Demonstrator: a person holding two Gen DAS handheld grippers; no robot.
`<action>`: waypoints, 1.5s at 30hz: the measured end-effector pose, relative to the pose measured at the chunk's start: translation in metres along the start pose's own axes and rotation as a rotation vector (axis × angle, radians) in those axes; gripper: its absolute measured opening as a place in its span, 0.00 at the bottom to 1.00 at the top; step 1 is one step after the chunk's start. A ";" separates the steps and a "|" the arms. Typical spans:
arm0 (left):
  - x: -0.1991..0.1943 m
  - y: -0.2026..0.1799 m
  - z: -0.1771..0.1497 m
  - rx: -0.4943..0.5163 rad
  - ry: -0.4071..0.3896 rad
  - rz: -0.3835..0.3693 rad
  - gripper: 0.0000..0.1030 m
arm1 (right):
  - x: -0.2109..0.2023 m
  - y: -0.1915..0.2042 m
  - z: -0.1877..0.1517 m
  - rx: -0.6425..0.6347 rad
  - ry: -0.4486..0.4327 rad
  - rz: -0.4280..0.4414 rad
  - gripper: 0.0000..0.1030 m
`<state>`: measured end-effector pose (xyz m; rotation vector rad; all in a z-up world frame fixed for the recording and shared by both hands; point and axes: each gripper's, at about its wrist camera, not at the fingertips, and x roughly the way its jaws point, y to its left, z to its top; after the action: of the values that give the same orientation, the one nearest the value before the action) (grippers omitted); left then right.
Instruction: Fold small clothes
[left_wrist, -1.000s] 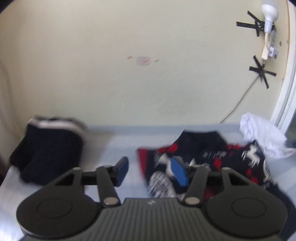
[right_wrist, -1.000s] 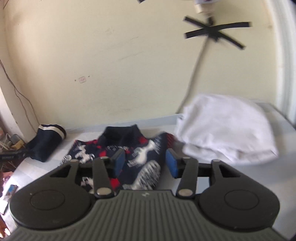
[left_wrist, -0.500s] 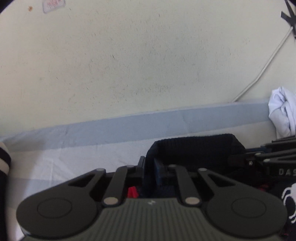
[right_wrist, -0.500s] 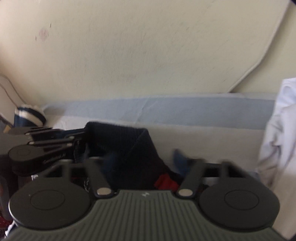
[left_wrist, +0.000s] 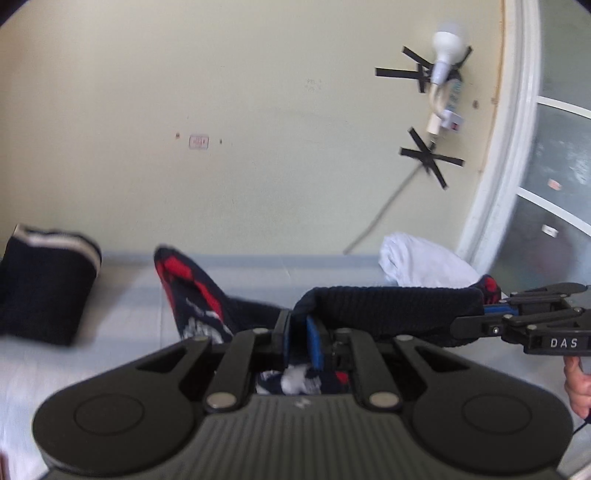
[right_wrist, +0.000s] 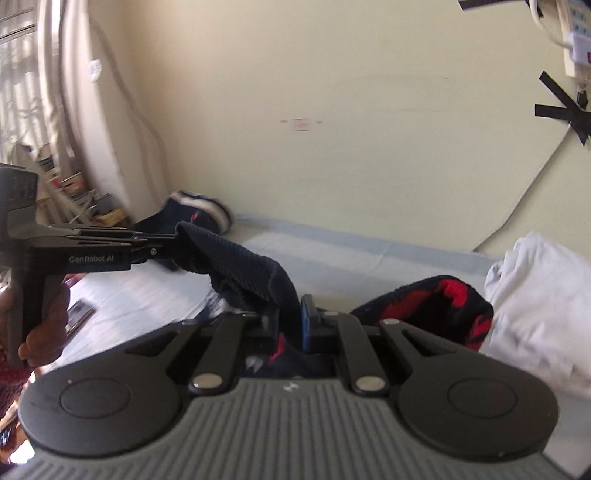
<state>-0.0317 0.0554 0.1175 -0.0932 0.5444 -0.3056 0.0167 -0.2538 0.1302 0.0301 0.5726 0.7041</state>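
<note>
Item: patterned sweater (left_wrist: 391, 306), navy with red and white motifs, lifted above the pale blue sheet (left_wrist: 122, 306). Ribbed collar band stretched between my two grippers. My left gripper (left_wrist: 297, 341): jaws narrow, pinching the collar's left end. My right gripper (right_wrist: 291, 325): jaws narrow, pinching the collar's right end. Left of the sweater, on the sheet: folded navy garment (left_wrist: 44, 288) with a white stripe. Right of the sweater: white cloth pile (left_wrist: 421, 264).

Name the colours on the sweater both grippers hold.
Sweater: navy with red and white pattern, clearest in right wrist view.
</note>
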 end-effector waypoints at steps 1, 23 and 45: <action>-0.010 -0.002 -0.017 -0.004 0.012 -0.007 0.10 | -0.013 0.014 -0.018 -0.018 -0.005 -0.002 0.14; 0.026 0.019 -0.055 -0.010 0.142 0.068 0.39 | -0.019 0.021 -0.093 0.132 -0.084 -0.133 0.57; 0.050 -0.004 -0.045 -0.179 0.234 -0.244 0.24 | -0.078 -0.080 -0.157 0.769 -0.049 -0.080 0.70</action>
<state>-0.0151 0.0359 0.0551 -0.3011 0.7942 -0.5090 -0.0629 -0.3886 0.0178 0.7333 0.7645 0.3708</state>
